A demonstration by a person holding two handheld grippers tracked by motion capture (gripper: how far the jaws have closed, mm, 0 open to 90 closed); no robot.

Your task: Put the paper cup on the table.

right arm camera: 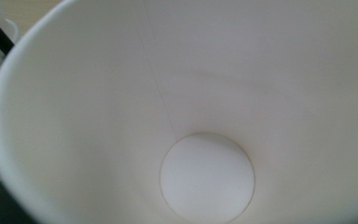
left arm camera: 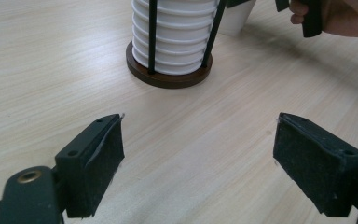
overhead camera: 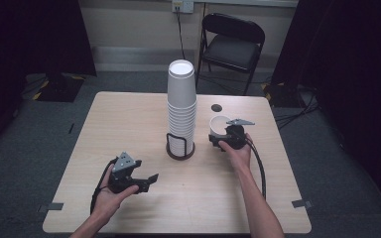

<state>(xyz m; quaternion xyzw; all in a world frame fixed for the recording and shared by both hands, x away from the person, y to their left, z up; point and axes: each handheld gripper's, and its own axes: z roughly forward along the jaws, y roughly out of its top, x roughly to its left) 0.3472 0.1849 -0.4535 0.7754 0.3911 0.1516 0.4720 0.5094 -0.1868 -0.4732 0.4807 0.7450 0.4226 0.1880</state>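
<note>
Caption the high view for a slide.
Right tongs at a single white cup beside the racked cup stack; left tongs idle, open.

A recording studio or lab: black curtains [overhead camera: 25,34], taped carpet floor [overhead camera: 352,198], lone folding chair [overhead camera: 233,44].

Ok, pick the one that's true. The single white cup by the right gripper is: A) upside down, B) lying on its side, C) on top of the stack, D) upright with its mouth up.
D: the single cup stands mouth-up on the table, right of the cup stack.
</note>
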